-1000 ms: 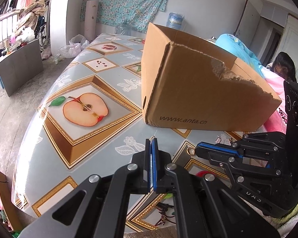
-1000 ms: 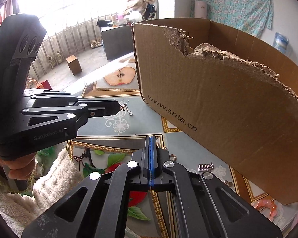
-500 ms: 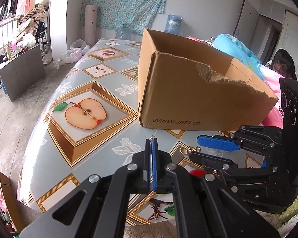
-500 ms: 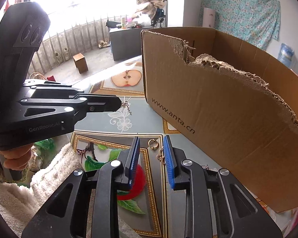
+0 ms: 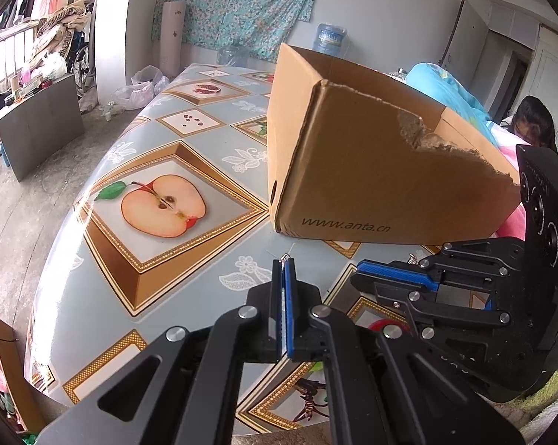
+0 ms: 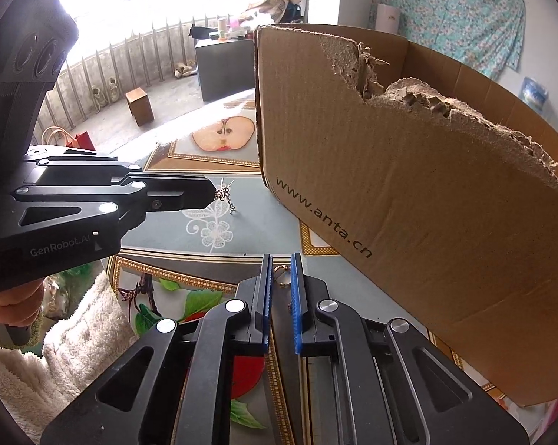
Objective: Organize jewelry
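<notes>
A torn brown cardboard box [image 5: 371,170] printed "www.anta.cn" stands on the fruit-patterned table [image 5: 138,244]; it also fills the right of the right wrist view [image 6: 408,193]. My left gripper [image 5: 284,261] is shut on a small dangling metal earring [image 6: 225,196], held above the table in front of the box's near corner. My right gripper [image 6: 280,259] is partly open, its blue pads either side of a gold ring [image 6: 280,272] lying on the table. The right gripper also shows in the left wrist view [image 5: 356,283].
A pale fluffy cloth [image 6: 75,333] lies at the table's near left edge. A small silver piece [image 5: 412,257] lies by the box's foot. A person [image 5: 532,124] sits behind the box. The table edge drops to the floor on the left [image 5: 38,259].
My right gripper opened from shut, then narrowed around the gold ring. My left gripper stayed shut on the earring and moved closer to the box.
</notes>
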Tool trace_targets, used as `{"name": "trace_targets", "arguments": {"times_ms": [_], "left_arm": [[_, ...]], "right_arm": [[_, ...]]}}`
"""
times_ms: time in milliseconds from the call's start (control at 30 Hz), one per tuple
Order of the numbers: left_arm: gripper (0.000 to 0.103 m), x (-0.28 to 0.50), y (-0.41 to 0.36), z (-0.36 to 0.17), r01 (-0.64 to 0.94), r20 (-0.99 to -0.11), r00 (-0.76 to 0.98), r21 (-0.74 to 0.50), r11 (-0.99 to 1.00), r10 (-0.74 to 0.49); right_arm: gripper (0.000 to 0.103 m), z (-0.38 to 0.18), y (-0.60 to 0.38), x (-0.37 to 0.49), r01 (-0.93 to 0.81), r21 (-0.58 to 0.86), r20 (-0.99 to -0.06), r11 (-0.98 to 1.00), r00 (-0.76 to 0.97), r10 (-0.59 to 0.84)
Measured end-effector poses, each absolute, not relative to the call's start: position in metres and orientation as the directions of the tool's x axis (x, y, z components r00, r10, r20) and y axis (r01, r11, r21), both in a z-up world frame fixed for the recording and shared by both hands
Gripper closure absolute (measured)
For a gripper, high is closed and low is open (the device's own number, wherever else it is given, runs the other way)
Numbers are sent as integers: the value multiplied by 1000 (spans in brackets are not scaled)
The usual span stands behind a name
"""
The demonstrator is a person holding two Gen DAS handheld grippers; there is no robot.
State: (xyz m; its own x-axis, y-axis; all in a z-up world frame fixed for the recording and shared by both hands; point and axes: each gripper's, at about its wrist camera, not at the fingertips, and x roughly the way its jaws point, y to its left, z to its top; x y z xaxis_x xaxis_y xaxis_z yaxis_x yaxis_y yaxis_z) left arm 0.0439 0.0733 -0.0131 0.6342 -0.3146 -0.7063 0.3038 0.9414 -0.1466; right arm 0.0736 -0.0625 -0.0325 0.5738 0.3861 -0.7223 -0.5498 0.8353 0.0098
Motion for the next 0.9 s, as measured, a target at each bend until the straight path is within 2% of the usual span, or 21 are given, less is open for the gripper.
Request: {"name": "trace_targets", "arguments": {"times_ms": [433,667,800,900], "left_arm": [[102,39,80,-13,291,-703,641,-150,945,-309],[102,38,74,-17,307,-703,629,-167,937,-331],[102,38,66,-22,322,-709,616,-172,931,-344],[102,38,63,-25,329,-711,611,-172,928,-348]], "right_arm": [[101,-27,-78,66,-535,115,-726,837,530,439],[101,-32,-104,72,-391,86,-741,916,590,321],[101,-32,-118,75,-341,128,-747,931,584,317],[91,-31,-118,71,-359,183,-742,915,561,368]]}}
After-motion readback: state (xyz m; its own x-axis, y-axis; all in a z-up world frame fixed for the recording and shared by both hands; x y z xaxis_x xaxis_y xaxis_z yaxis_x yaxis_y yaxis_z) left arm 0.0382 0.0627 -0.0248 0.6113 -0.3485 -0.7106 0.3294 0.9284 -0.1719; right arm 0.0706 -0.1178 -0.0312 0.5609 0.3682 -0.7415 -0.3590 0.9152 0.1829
